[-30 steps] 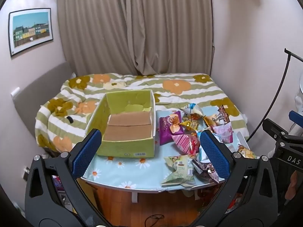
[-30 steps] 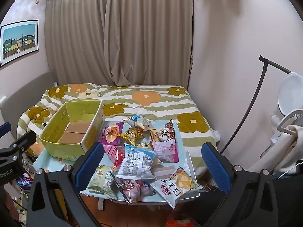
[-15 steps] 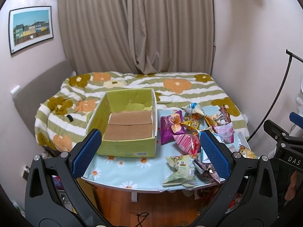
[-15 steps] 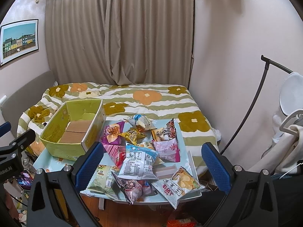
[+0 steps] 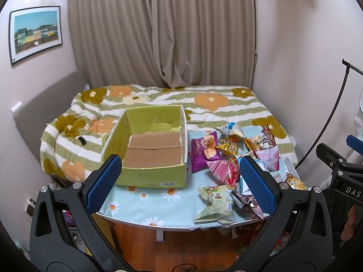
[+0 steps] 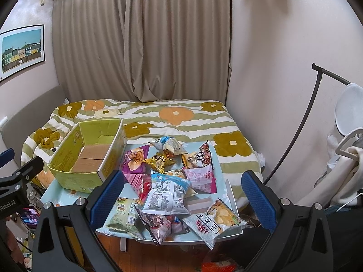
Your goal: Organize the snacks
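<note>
An empty yellow-green cardboard box (image 5: 149,149) stands on the left of a small table with a blue daisy cloth (image 5: 145,204); it also shows in the right wrist view (image 6: 88,158). A pile of snack bags lies to its right: a purple bag (image 5: 204,150), a pink striped bag (image 5: 223,170), a white-blue bag (image 6: 168,195), a chips bag (image 6: 215,219). My left gripper (image 5: 179,183) is open and empty, held short of the table's near edge. My right gripper (image 6: 181,197) is open and empty, in front of the snack pile.
A bed with a flowered striped cover (image 5: 204,104) lies behind the table, with curtains (image 5: 163,34) beyond. A black curved stand (image 6: 301,122) and white clothes (image 6: 344,181) are at the right. Wooden floor (image 5: 181,247) shows under the table.
Both grippers have drifted slightly; the table and box sit a little lower in the views. Nothing was taken or moved.
</note>
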`<move>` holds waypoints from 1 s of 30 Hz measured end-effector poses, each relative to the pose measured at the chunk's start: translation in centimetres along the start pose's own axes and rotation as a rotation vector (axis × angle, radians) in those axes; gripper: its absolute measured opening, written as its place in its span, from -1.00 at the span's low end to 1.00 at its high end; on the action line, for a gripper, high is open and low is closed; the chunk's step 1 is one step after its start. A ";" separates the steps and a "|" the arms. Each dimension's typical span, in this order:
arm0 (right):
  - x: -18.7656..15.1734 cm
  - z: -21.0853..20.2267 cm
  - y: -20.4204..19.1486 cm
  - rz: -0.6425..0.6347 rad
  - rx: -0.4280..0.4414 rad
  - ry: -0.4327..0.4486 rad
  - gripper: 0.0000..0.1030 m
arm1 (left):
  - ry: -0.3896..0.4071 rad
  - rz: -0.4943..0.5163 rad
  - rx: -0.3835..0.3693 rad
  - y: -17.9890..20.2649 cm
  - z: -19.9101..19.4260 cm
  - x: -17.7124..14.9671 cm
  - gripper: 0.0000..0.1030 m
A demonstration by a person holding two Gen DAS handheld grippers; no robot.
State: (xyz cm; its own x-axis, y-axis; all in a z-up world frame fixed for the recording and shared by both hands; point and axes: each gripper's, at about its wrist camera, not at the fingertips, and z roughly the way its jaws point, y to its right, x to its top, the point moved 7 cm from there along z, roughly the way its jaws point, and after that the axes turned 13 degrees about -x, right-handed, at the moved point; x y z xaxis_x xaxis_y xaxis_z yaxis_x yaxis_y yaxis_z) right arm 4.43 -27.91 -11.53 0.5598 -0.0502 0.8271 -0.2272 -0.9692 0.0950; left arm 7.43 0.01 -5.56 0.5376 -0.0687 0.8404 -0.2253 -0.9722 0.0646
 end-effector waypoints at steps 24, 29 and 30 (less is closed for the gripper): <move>-0.1 0.1 -0.1 0.001 0.001 -0.006 0.99 | -0.007 -0.004 -0.006 0.0 0.4 -0.2 0.99; -0.1 0.1 -0.2 0.002 0.002 -0.006 0.99 | -0.008 -0.003 -0.005 0.0 0.4 -0.1 0.99; -0.1 0.1 -0.1 0.002 0.002 -0.006 0.99 | -0.008 -0.003 -0.004 0.0 0.4 -0.2 0.99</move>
State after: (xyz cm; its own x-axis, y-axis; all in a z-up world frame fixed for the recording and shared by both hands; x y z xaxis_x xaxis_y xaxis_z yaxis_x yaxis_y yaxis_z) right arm 4.47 -27.86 -11.66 0.5642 -0.0537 0.8239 -0.2269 -0.9695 0.0922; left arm 7.67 -0.05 -5.94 0.5449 -0.0678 0.8358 -0.2271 -0.9714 0.0692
